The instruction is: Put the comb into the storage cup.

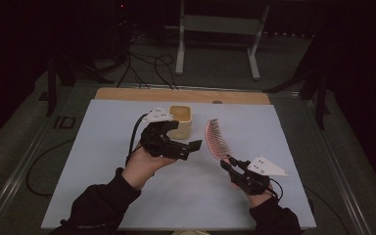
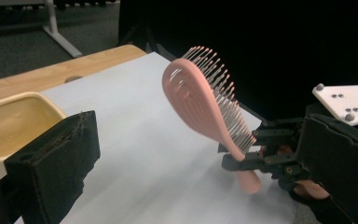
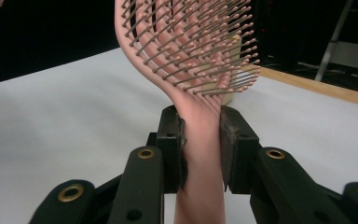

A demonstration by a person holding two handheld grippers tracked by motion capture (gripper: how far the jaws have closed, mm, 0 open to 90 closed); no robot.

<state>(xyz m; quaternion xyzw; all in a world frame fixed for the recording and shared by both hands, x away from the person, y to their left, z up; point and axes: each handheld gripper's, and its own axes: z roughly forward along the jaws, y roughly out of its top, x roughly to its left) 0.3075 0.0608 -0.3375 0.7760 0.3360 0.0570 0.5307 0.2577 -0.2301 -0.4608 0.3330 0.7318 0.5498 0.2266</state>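
A pink hairbrush (image 1: 216,138) stands tilted above the white table, bristles facing right in the high view. My right gripper (image 1: 229,162) is shut on its handle, and in the right gripper view both pads (image 3: 173,140) press the handle (image 3: 200,135) from either side. In the left gripper view the brush (image 2: 200,102) hangs just ahead with its bristles turned away to the right. My left gripper (image 1: 190,149) is held left of the brush, pointing at it. Its fingers (image 2: 56,168) stand wide open with nothing between them.
A beige tub (image 1: 182,118) sits on the white sheet (image 1: 103,171) just behind the left gripper, and it also shows in the left gripper view (image 2: 9,121). A strip of wooden tabletop (image 1: 127,94) runs along the back. Cables and a white frame (image 1: 220,24) lie on the floor beyond.
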